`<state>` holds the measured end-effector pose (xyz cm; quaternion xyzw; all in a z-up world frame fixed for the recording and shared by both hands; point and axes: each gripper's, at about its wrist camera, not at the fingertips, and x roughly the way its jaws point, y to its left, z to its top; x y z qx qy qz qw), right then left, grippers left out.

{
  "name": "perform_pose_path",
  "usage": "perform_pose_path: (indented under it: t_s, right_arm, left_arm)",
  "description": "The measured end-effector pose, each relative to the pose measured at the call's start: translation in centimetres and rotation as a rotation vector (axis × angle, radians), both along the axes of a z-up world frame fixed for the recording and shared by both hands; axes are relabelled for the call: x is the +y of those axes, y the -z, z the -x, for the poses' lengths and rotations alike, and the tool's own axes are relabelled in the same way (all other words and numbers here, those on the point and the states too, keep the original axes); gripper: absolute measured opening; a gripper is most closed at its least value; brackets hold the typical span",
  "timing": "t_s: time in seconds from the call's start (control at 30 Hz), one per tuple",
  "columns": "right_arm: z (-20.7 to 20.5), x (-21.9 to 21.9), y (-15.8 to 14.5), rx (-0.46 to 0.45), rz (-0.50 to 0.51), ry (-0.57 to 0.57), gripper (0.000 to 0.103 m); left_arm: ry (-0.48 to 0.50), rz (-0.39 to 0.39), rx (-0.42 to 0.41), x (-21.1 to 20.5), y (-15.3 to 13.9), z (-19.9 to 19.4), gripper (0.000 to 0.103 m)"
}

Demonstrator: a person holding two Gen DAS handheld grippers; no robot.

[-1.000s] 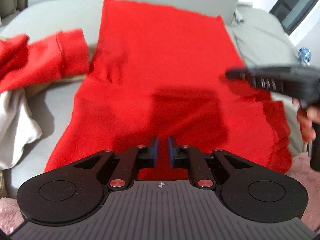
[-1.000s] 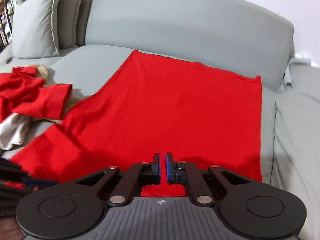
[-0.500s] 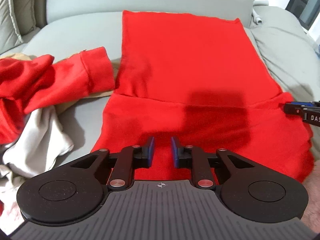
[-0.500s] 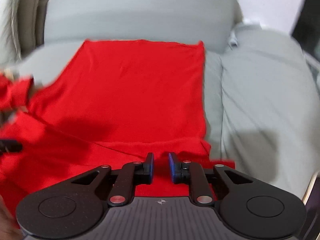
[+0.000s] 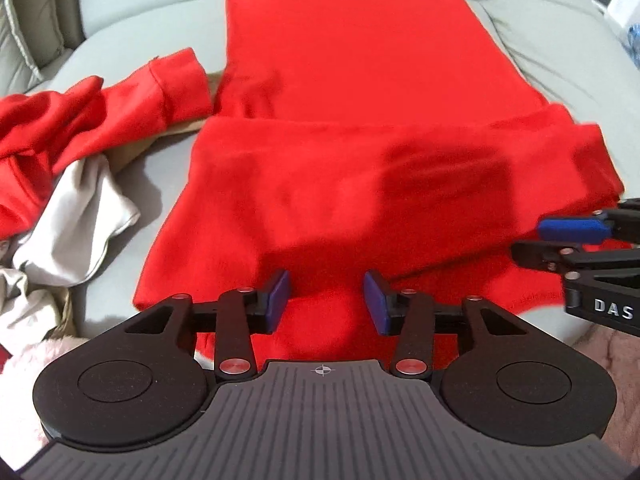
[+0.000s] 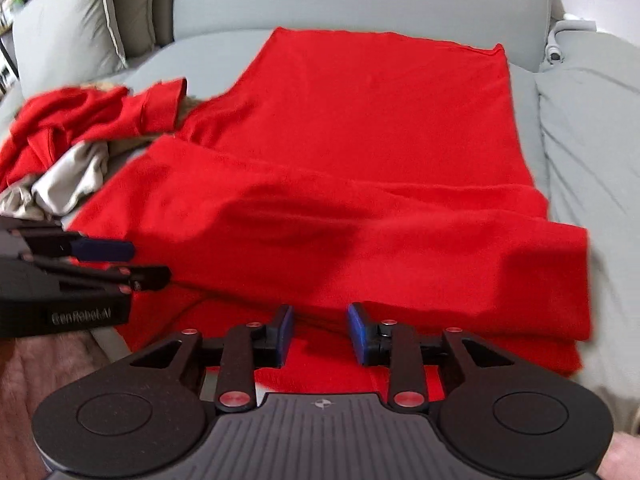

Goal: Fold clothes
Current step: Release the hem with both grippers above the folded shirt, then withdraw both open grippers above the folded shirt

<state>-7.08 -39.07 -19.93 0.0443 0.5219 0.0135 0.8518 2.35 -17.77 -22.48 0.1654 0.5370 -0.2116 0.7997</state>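
A large red garment [image 5: 352, 72] [image 6: 372, 116] lies spread on the grey sofa seat [image 5: 132, 20]. Its near part [image 5: 360, 184] [image 6: 320, 220] is folded back over the middle as a wide band. My left gripper [image 5: 326, 300] hovers at the near edge of that fold; its jaws are opening, red cloth lies under them and the pads press on nothing. My right gripper [image 6: 320, 332] is over the near right part of the fold, its jaws also opening and free of the cloth. Each gripper shows in the other's view: the right gripper [image 5: 560, 240], the left gripper [image 6: 120, 260].
A heap of other clothes lies to the left: a crumpled red top with a cuffed sleeve [image 5: 120, 108] [image 6: 92, 120] and a pale grey cloth [image 5: 80, 216] [image 6: 72, 176]. Grey cushions [image 6: 68, 28] stand at the back left, and a second sofa seat [image 6: 588, 152] lies to the right.
The near part of the red garment has been folded up over the middle and let go. Both grippers went from shut to open. The right gripper moved out toward the garment's right side.
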Motion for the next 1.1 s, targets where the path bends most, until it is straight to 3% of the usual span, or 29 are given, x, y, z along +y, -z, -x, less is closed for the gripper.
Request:
perform_pose_path:
  t_s: [0.13,0.37,0.53,0.63,0.7,0.8,0.97,1.1]
  right_arm:
    - [2.1,-1.0,-0.4,0.045,-0.039,0.062,0.034]
    - [3.2,-1.3,-0.7,0.028,-0.064,0.121,0.037]
    - [2.3,-0.8,2.1,0.086,-0.048,0.125,0.040]
    - [2.7,-0.7,1.9,0.100,-0.037,0.119,0.040]
    - [3.1,-0.6,1.6,0.134,-0.050,0.122,0.040]
    - [3.6,-1.0,0.3,0.124,-0.096,0.131,0.040]
    - [3.1,-1.3,-2.0,0.059,-0.096,0.104,0.041]
    - [1.3,-2.8,-4.0,-0.018,-0.090,0.097,0.043]
  left_arm:
    - [0.007,-0.029,0.038,0.6,-0.6,0.9,0.049]
    - [0.072,0.055,-0.009,-0.6,-2.1,3.4,0.049]
    - [0.124,-0.014,0.005,-2.2,-0.2,4.1,0.050]
    - [0.137,-0.044,0.013,-2.3,-0.1,4.4,0.049]
    - [0.143,-0.070,0.062,-2.1,-0.2,4.3,0.050]
    - [0.146,-0.061,0.114,-1.4,-0.9,4.3,0.050]
    - [0.116,-0.001,0.082,-0.7,-3.2,3.1,0.050]
    - [0.067,0.061,0.023,-0.4,-5.7,-0.7,0.052]
